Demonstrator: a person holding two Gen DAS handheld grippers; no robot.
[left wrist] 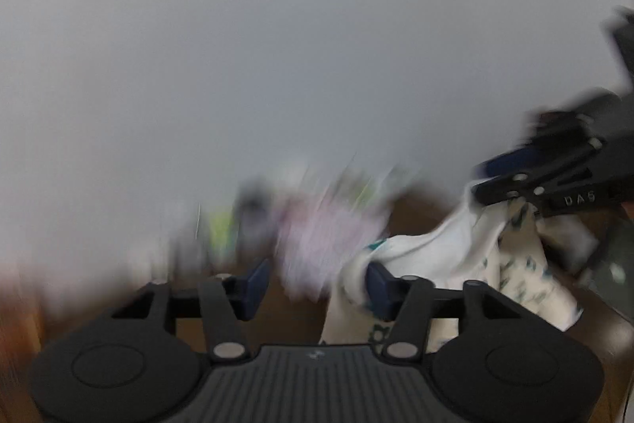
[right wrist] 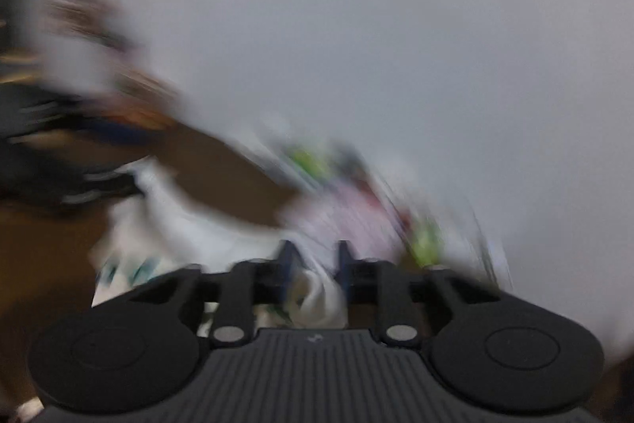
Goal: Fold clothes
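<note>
A white garment with green print (left wrist: 436, 248) hangs crumpled over the brown table (left wrist: 412, 217). My left gripper (left wrist: 317, 286) is open, its jaws wide apart; the cloth drapes against its right finger (left wrist: 378, 288) only. My right gripper (left wrist: 481, 181) reaches in from the right, with the garment's upper edge hanging at its tips. In the right wrist view, the right gripper (right wrist: 316, 268) stands partly open, and a bunch of the white garment (right wrist: 317, 296) lies loosely between its fingers. Both views are heavily blurred.
A blurred pile of other clothes (left wrist: 329, 224), pink, white and lime green, lies at the table's far side against a plain grey wall (left wrist: 317, 46). The same pile (right wrist: 356, 213) shows in the right wrist view. Dark blurred shapes (right wrist: 51, 153) fill its left edge.
</note>
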